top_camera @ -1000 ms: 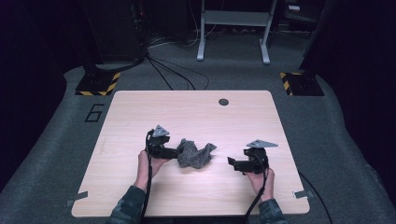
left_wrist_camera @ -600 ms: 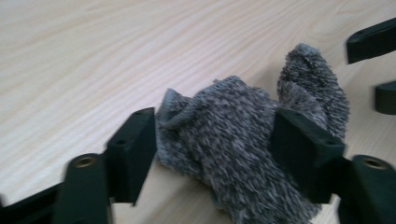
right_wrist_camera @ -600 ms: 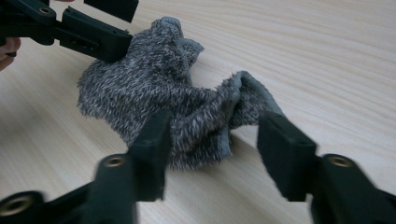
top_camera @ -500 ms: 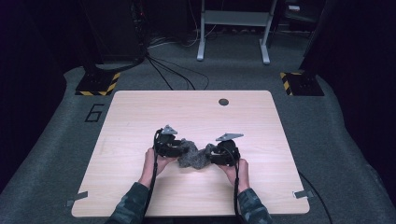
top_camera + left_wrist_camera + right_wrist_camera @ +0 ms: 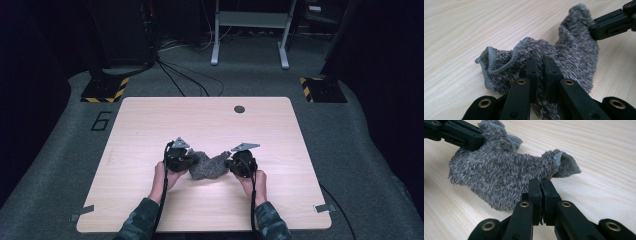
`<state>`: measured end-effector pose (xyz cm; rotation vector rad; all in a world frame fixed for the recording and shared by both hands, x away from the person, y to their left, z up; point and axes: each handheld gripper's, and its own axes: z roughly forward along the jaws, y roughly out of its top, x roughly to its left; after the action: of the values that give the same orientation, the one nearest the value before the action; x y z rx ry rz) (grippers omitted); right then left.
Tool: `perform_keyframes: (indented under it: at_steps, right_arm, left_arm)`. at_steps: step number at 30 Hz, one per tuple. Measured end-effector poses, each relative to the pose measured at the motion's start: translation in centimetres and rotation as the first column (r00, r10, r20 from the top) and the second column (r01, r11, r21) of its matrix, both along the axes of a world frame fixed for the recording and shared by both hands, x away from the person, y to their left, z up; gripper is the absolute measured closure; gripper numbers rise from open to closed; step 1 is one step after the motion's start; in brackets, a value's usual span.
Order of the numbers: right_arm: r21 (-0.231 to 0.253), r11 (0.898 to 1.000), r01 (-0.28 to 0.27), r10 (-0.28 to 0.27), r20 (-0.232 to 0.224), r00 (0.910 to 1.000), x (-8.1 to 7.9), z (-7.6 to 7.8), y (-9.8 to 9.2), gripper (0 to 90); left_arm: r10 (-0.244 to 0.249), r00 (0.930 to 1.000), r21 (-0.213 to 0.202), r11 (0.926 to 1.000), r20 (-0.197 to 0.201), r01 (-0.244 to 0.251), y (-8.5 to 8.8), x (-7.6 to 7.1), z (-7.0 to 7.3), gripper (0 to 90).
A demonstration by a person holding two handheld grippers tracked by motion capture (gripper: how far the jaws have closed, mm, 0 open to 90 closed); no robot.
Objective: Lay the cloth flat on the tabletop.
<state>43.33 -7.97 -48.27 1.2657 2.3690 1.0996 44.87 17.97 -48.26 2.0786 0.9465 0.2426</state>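
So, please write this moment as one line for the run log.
left tongs: shut on cloth | right tongs: shut on cloth | both just closed | cloth: bunched on table

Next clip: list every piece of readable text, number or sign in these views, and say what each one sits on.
"6" – a dark numeral on the grey floor mat, at, left of the wooden table.
Yellow-and-black hazard stripes, no wording, edge the two black base plates on the floor behind the table.
No text can be read on the grey fluffy cloth, on the grippers or on the tabletop.
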Motion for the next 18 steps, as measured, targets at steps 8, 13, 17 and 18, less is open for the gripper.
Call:
perform_keyframes:
  at_steps: [8,13,17,18]
  right_arm:
    - [0.006,1.000,0.020,-0.021,0.042,0.9989,-0.4,0.9,-1.2,88.5]
    - [0.000,1.000,0.025,-0.025,0.060,0.9979,-0.7,1.3,-1.8,88.7]
    - [0.012,0.999,0.031,-0.032,0.064,0.9974,-1.2,1.8,-2.2,88.7]
    - [0.012,0.999,0.031,-0.031,0.064,0.9975,-1.3,1.8,-2.3,88.6]
  left_arm:
    - [0.018,0.9997,-0.030,0.9994,0.016,-0.017,0.9,-0.5,0.6,84.7]
    - [0.015,0.9997,-0.049,0.9987,0.019,-0.014,1.2,-0.9,1.1,84.7]
    - [-0.002,1.0000,-0.067,0.9977,0.010,0.002,1.2,-1.6,1.4,84.4]
    - [-0.011,0.9999,-0.063,0.9979,0.003,0.011,1.1,-1.8,1.3,84.1]
